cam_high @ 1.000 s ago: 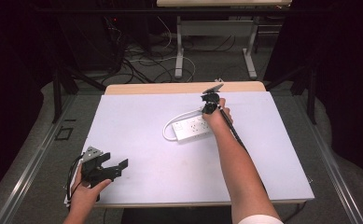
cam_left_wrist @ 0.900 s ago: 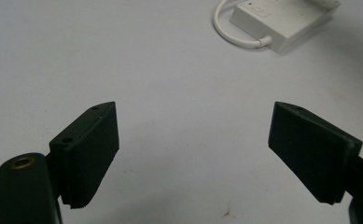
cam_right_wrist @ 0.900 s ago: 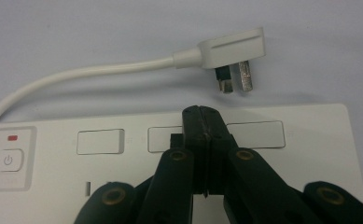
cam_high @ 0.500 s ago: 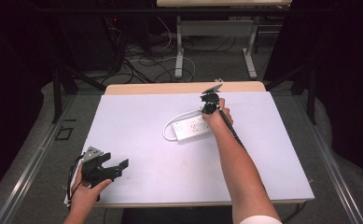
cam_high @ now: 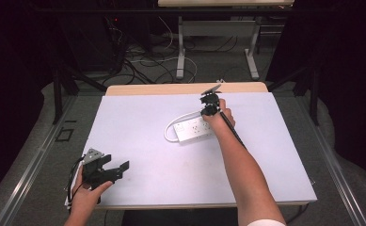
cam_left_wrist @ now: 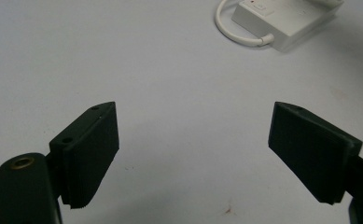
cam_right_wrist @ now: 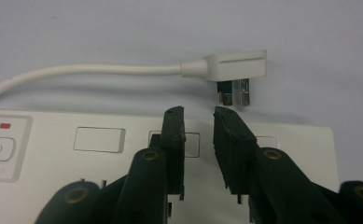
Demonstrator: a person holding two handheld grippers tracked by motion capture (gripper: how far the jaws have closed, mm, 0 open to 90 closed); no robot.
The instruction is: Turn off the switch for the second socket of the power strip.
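One white desk (cam_high: pixel 147 188) carries everything, wood edge strip at far side. White power strip (cam_high: pixel 192 130) lies right of centre on the far half of desk, long side running roughly left-right, slightly angled. In right gripper view it has a power button with a red mark at the left end and blank rectangular covers along the top face. Left gripper (cam_high: pixel 117 165) sits at near-left corner of desk, held in the person's left hand, well apart from power strip; jaws stand wide apart, nothing between them, bare desk under them. Right gripper (cam_high: pixel 209 110) is over the right end of power strip, pointing down at it; jaws have just been opening, now a narrow gap, nothing gripped between them. White cable (cam_right_wrist: pixel 100 70) loops from the strip's left end along its far side. Flat white plug (cam_right_wrist: pixel 237 65) at cable end lies on desk just beyond the jaw tips, metal prongs facing the strip, not touching jaws
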